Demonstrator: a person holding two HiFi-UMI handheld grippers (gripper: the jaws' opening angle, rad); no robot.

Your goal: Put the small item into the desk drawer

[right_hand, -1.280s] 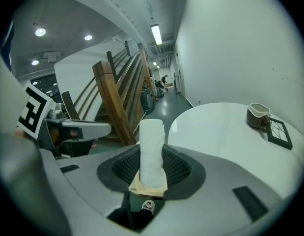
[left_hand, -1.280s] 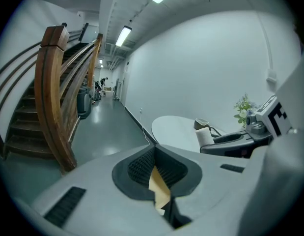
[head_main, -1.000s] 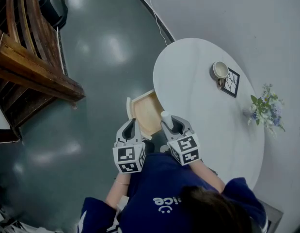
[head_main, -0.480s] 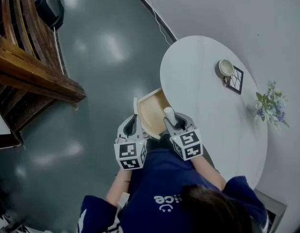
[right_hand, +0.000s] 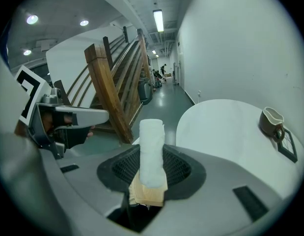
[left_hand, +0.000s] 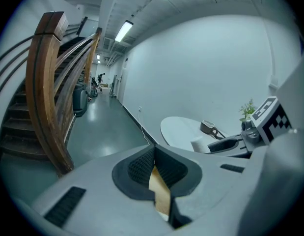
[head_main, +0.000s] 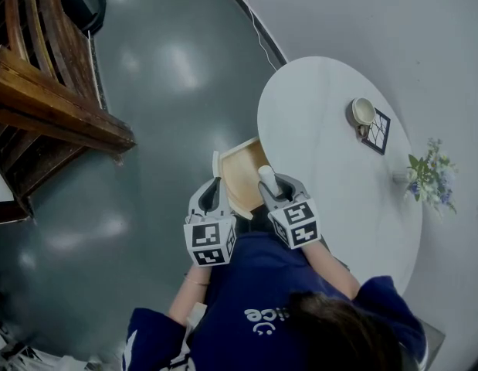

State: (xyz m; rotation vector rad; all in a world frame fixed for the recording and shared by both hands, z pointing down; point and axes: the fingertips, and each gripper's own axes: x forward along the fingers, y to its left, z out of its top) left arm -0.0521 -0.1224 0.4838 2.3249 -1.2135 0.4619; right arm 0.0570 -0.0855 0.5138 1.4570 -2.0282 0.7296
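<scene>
At the table's [head_main: 331, 122] 8 o'clock edge, the open drawer [head_main: 242, 170] is gripped at its front by the closed left gripper [head_main: 215, 185]. The white roll [head_main: 265, 175], clamped in the right gripper [head_main: 270, 188], should be carried toward 10 o'clock and lowered well inside before release.

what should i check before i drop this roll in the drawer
1. Drawer open: ok. The wooden drawer stands pulled out from the white table.
2. Grip: ok. The right gripper is shut on the white roll.
3. Roll above the drawer: cannot tell. In the head view it overlaps the drawer's table-side edge, but its height is unclear.
4. Left gripper clear of the drop: ok. It sits at the drawer's outer side, jaws together with nothing in them.
5. Room inside: ok. The drawer floor that shows is bare.
</scene>
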